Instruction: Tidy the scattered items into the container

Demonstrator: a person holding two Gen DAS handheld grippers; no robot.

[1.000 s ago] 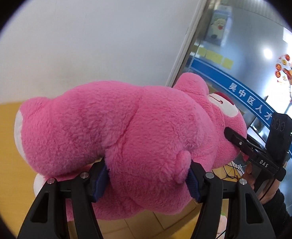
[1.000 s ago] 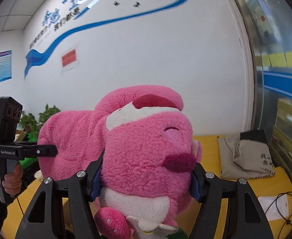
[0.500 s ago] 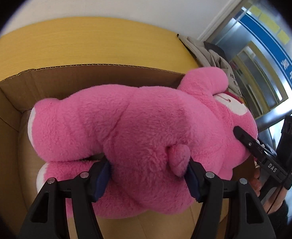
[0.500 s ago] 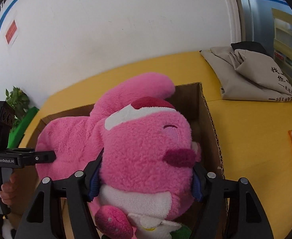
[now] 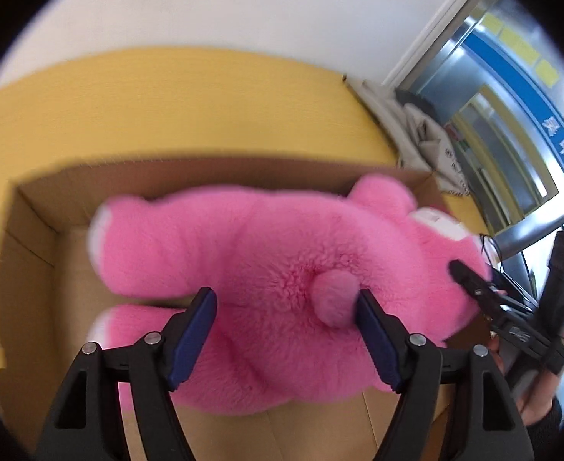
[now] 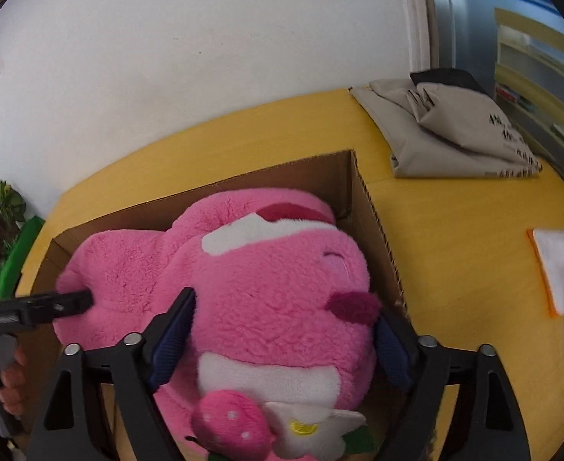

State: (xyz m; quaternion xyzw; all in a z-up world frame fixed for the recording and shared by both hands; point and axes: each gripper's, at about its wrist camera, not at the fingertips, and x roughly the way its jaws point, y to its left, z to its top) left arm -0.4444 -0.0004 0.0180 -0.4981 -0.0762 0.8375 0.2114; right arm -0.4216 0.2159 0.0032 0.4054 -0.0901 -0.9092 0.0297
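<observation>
A big pink plush bear [image 5: 266,253] lies inside an open cardboard box [image 5: 32,223] on the yellow table. My left gripper [image 5: 286,315] stands around its rump; the jaws have spread and barely touch the fur. My right gripper [image 6: 282,326] stands around its head [image 6: 278,288], with a gap beside the left pad. The box also shows in the right wrist view [image 6: 366,207]. The bear's underside is hidden.
A folded beige cloth bag [image 6: 451,126] lies on the table [image 6: 455,249] to the right of the box. A white cloth with an orange edge [image 6: 562,265] and a black cable lie further right. A green plant [image 6: 1,199] stands at the left. A white wall is behind.
Both grippers brought the bear down from the air into the box. The jaws of both have widened and the bear now rests in the box.
</observation>
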